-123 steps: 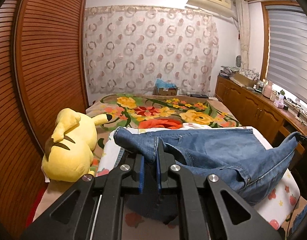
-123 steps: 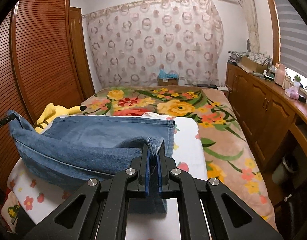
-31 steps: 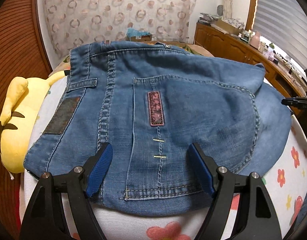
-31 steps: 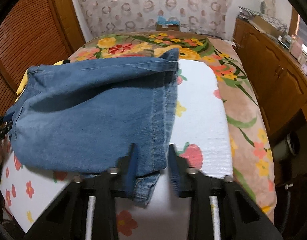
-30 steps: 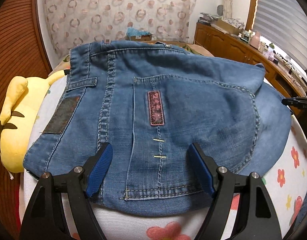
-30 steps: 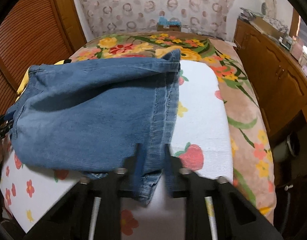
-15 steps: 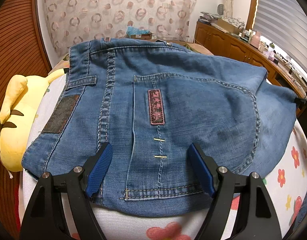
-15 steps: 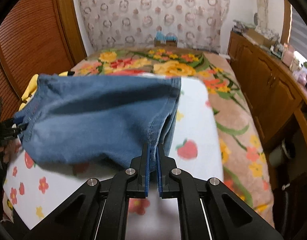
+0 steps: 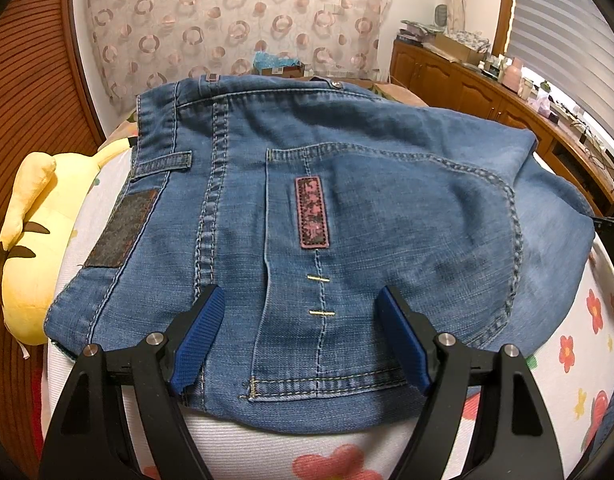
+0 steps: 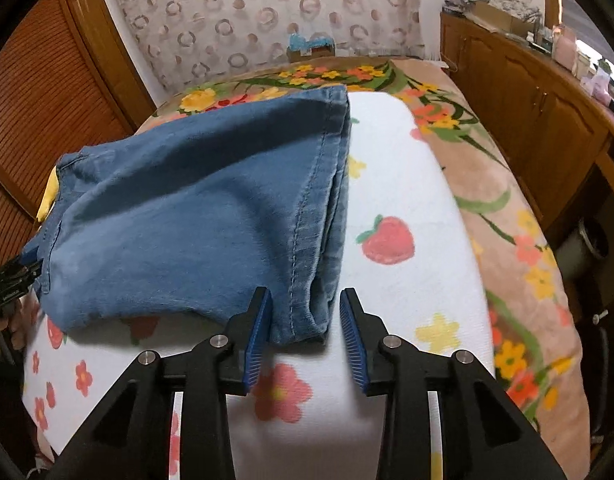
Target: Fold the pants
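The blue denim pants [image 9: 347,220] lie folded on the white flower-print cloth [image 9: 335,452], seat side up with a back pocket and a pink label showing. My left gripper [image 9: 301,324] is open, its blue pads just above the pocket's lower part, holding nothing. In the right wrist view the folded leg end [image 10: 195,220] lies on the white cloth [image 10: 403,184]. My right gripper [image 10: 305,320] is open, its pads on either side of the near hem corner, not clamping it.
A yellow plush toy [image 9: 31,240] lies left of the pants against the wooden slatted wardrobe [image 9: 31,92]. A floral blanket [image 10: 519,240] covers the bed to the right. Wooden cabinets [image 10: 547,120] with clutter line the right wall.
My right gripper, shut on the hem half a second ago, has opened and let the hem drop onto the cloth. The left gripper stays open over the pants.
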A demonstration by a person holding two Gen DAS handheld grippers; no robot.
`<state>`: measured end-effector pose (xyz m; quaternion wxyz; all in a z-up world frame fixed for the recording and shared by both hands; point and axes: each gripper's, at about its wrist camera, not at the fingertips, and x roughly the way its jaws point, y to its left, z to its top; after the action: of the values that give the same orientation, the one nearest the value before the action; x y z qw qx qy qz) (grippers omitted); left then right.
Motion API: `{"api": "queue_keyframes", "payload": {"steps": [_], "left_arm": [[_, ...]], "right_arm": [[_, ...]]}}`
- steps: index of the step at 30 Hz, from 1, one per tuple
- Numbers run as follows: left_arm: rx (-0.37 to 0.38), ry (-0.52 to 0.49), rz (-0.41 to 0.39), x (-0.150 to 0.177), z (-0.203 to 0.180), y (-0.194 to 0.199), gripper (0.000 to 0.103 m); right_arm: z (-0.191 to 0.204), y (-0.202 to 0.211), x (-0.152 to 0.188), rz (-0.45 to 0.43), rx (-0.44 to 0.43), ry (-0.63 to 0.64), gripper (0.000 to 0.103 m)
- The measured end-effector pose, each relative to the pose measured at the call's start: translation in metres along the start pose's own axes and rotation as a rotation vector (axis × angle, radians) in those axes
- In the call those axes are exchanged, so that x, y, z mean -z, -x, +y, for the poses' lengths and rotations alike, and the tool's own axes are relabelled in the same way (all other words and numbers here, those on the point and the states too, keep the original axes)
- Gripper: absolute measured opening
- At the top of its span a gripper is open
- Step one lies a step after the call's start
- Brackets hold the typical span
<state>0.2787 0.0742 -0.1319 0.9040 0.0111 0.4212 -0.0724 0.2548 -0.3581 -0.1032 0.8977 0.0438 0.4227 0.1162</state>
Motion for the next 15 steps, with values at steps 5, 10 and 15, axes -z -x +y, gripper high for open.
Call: {"api": "queue_keyframes", "payload": {"steps": [5, 10, 15], "left_arm": [[-0.002, -0.002, 0.001, 0.0, 0.001, 0.0, 0.08], [-0.003, -0.003, 0.001, 0.0, 0.001, 0.0, 0.08], [-0.006, -0.005, 0.002, 0.0, 0.0, 0.0, 0.08]], "right_arm": [[0.006, 0.004, 0.003, 0.007, 0.024, -0.006, 0.037], [0.018, 0.003, 0.003, 0.007, 0.037, 0.029, 0.031], [0.019, 0.006, 0.001, -0.019, -0.066, 0.037, 0.018]]}}
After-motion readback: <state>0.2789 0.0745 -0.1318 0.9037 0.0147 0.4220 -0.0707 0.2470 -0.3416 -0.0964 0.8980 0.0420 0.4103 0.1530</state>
